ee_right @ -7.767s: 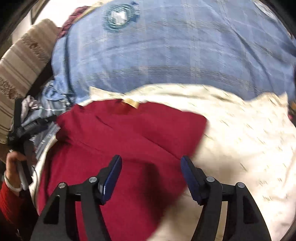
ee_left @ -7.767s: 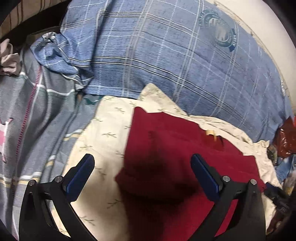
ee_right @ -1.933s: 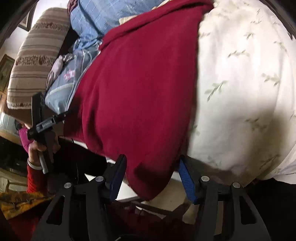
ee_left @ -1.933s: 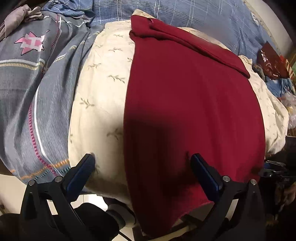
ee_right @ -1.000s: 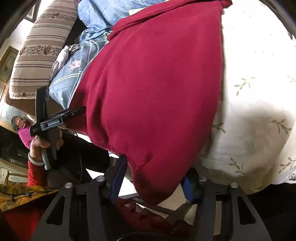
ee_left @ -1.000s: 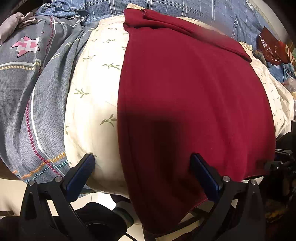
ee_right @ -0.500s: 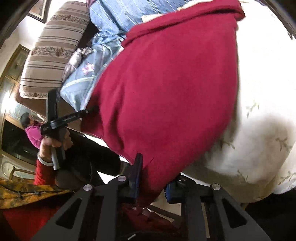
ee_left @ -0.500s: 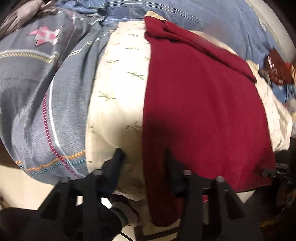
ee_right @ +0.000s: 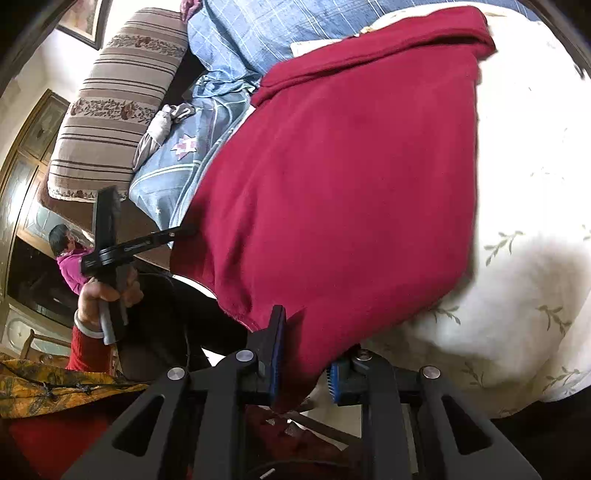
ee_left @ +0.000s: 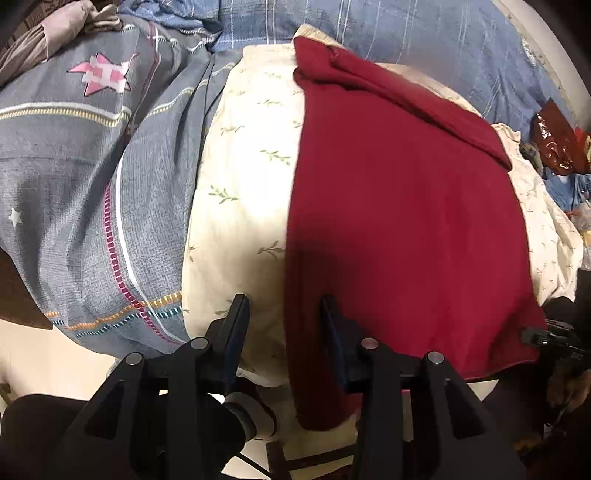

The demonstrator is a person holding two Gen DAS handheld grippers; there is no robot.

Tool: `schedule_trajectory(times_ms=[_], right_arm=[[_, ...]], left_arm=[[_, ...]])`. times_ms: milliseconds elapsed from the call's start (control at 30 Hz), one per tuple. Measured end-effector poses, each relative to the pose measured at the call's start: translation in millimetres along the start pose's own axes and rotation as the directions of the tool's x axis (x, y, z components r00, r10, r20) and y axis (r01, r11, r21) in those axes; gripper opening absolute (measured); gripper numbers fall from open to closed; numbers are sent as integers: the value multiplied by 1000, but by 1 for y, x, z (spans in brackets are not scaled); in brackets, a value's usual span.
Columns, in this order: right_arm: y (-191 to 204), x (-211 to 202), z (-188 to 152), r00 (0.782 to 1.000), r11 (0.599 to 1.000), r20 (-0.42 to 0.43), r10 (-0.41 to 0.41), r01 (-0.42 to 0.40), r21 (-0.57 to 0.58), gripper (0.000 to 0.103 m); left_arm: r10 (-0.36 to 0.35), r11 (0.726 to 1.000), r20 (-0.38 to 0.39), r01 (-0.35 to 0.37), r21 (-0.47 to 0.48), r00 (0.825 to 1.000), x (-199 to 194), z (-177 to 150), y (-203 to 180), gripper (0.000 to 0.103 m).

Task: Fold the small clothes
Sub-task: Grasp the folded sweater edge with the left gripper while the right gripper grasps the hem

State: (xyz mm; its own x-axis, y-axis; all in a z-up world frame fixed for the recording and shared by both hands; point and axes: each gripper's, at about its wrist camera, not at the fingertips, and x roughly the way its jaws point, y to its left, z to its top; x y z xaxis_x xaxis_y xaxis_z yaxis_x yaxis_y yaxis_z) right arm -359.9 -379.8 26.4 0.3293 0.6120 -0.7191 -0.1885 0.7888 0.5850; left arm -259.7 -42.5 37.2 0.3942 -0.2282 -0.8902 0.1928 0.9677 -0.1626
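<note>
A dark red garment (ee_left: 399,206) lies spread flat on a cream leaf-print pillow (ee_left: 240,192), its collar end far and its hem hanging over the near edge. My left gripper (ee_left: 284,332) is at the hem's left corner, jaws narrowed around the cloth edge. In the right wrist view the red garment (ee_right: 343,184) fills the middle; my right gripper (ee_right: 304,358) has closed on its near right hem corner. The left gripper (ee_right: 181,232) also shows there, touching the hem's other corner.
A grey patterned blanket (ee_left: 81,177) lies left of the pillow, blue plaid bedding (ee_left: 388,33) behind it. A striped cushion (ee_right: 118,99) stands at the far left. A red shiny packet (ee_left: 557,144) lies at the right. The bed edge drops off near me.
Both grippers moved down to the hem and closed from wide open. The right one has taken hold of the hem corner; the left jaws have narrowed around the other corner.
</note>
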Motion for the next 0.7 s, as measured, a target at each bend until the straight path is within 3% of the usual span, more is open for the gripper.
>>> schedule_trajectory(times_ms=[100,167,333,400,433,467,567,700], right_arm=[[-4,3,1,1000,1000,-8,7,-6,11,20],[-5,4,1,1000,1000,-8,12,-12,13,21],[-7,5,1,1000,1000,-10,17,-17,18,22],[-8,5,0,1000,1000,-11,16,-16,14,19],[-7,3,0,1000,1000,-8,21,-21,12,18],[-6,0,1,999,999,3,33,-33,11,16],[0,-14,9,998,999,47,52,-52,-8,11],[7,-37,23,989,998,135,57,-52,-40,10]], left_arm=[[-7,1000,9,6,20,1000,-5,1,-8,42],[2,999,1,-2,46,1000,-2,2,-12,53],[-4,998,-41,6,58,999,15,1,-15,53],[4,996,-38,-1,84,999,17,0,-18,42],[-1,996,-36,4,89,999,16,1,-19,16],[-21,996,-45,25,84,999,16,2,-18,5],[-106,992,-42,109,66,994,6,6,-18,5],[-216,976,30,215,33,976,-19,21,-15,5]])
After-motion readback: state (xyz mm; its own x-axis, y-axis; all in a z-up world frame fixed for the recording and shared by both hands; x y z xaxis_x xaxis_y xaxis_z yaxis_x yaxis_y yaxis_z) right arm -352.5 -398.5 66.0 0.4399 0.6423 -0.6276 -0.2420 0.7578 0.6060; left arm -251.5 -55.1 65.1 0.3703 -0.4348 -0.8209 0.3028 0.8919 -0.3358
